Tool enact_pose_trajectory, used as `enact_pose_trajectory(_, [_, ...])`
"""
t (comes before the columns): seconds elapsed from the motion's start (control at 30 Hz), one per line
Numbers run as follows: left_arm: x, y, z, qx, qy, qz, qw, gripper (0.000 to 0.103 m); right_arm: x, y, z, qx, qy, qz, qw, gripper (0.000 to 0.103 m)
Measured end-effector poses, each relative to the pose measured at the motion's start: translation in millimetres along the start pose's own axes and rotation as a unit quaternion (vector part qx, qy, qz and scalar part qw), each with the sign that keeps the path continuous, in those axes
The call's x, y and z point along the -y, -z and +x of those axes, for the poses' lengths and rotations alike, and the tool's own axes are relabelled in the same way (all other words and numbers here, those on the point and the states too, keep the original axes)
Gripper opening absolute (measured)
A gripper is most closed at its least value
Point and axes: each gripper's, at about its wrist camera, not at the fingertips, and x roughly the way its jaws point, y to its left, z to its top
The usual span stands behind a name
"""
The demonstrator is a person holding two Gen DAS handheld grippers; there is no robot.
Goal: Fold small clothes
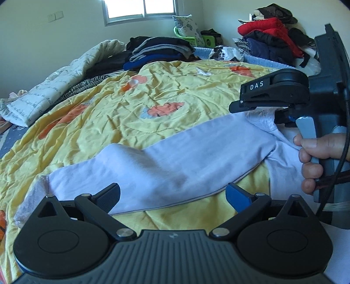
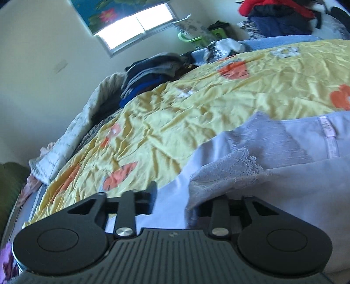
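A smooth lilac garment [image 1: 175, 157] with lace trim lies on the crinkled yellow floral quilt [image 1: 109, 113]. The left gripper [image 1: 172, 196] is spread at 6 o'clock; the right gripper [image 1: 258, 113], at 3 o'clock, stands parted over the lace

Light source: daylight from the window [image 1: 140, 9] ahead of the left gripper, blown out white.
Brightness: yellow bedspread [image 1: 131, 104] evenly lit, shadows soft.
Blur: right wrist view smeared throughout; left wrist view sharp.
Distortion: fisheye bending, dark corners.
Contrast: black gripper bodies nearly featureless.
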Motion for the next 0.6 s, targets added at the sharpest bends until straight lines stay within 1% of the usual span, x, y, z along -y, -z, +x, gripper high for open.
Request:
enact_pose_trajectory(0.07, [-1, 0, 0, -0.002, -0.005, 0.000, 1.0000, 0.103, -7, 1, -1, -0.002, -0.006, -0.009, 1.000, 0.041])
enact_pose_trajectory(0.2, [-4, 1, -3, -0.002, -0.008, -0.003, 1.0000, 0.103, -15, 0, -2, -0.011, -0.033, -0.016, 0.999, 0.041])
enact_pose_trajectory(0.27, [-4, 2, -4, -0.001, -0.010, -0.001, 0.9999, 0.103, -18, 0, -4, -0.014, -0.036, -0.020, 0.999, 0.041])
enact_pose_trajectory(0.4, [-5, 3, -6, -0.001, -0.016, -0.001, 0.9999, 0.103, -18, 2, -12, -0.020, -0.057, -0.003, 0.998, 0.041])
enact_pose_trajectory(0.47, [-6, 3, -6, -0.003, -0.015, -0.006, 0.9999, 0.103, -17, 3, -13, -0.024, -0.072, 0.004, 0.997, 0.044])
enact_pose_trajectory(0.5, [-7, 3, -6, -0.004, -0.014, -0.008, 0.9999, 0.103, -17, 5, -11, -0.033, -0.076, 0.005, 0.997, 0.047])
enact_pose_trajectory(0.6, [-9, 5, -10, -0.002, -0.015, -0.008, 0.9999, 0.103, -17, 11, -1, -0.058, -0.054, 0.008, 0.997, 0.047])
